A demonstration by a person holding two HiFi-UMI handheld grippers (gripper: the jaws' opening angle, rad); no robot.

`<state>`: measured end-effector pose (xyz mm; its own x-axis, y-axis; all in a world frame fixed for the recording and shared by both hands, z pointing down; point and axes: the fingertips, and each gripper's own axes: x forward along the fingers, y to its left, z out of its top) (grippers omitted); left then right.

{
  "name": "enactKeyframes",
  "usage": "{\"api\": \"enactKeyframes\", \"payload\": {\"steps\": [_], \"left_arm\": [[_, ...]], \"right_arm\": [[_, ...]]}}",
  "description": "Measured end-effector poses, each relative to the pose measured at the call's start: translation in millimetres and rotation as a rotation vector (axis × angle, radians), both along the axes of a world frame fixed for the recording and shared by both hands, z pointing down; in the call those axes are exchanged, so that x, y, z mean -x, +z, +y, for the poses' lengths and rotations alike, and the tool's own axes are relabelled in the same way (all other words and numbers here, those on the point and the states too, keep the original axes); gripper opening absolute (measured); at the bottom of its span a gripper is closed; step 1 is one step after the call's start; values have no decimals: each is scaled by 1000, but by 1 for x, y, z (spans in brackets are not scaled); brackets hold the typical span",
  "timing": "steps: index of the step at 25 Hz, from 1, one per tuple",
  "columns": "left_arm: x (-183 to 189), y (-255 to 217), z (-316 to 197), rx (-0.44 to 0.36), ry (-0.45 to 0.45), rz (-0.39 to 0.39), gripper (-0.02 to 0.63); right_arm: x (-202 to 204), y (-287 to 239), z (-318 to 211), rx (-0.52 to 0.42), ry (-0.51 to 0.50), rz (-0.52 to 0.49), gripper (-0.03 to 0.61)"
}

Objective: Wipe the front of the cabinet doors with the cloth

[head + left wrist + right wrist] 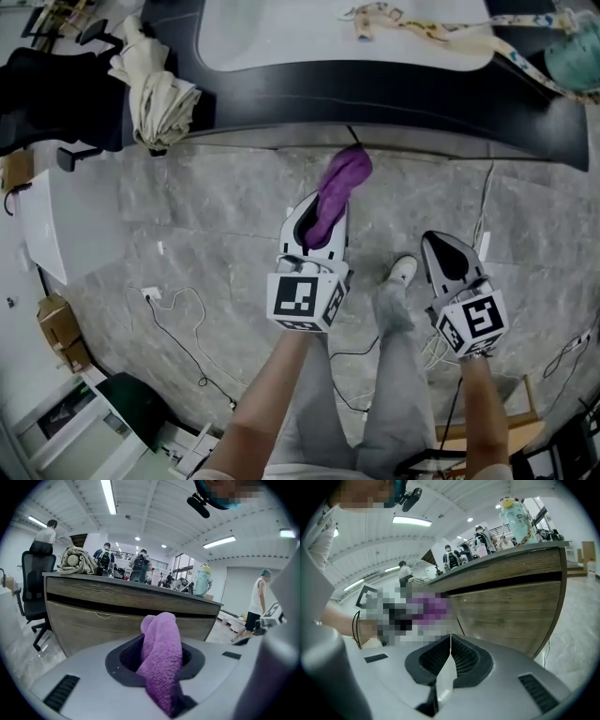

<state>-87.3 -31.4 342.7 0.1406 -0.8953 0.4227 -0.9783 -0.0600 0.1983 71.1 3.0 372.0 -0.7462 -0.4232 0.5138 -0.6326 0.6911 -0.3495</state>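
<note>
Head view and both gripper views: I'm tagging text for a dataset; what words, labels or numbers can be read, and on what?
No text reads in any view.
Left marker cube, right marker cube: square codes, no letters.
Patterned lanyard: print too small.
Bottle: label blurred.

Fuzzy, matt purple terry cloth (161, 658); matt wood-grain cabinet doors (93, 625), faintly rough; smooth, mottled grey stone floor (216, 225).
</note>
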Motion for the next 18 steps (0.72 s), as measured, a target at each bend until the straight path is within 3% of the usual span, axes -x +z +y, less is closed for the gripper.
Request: {"api": "enactKeyframes", "payload": {"steps": [6, 11, 18], "left_arm": [[23, 2, -27, -56, 52, 53, 103], [56, 11, -47, -76, 105, 88, 103], [125, 24, -48, -47, 142, 44, 103]], "right_arm": [[45, -9, -18, -62, 14, 25, 28], [83, -1, -20, -59, 157, 30, 28], [150, -12, 3, -71, 185, 65, 28]]}}
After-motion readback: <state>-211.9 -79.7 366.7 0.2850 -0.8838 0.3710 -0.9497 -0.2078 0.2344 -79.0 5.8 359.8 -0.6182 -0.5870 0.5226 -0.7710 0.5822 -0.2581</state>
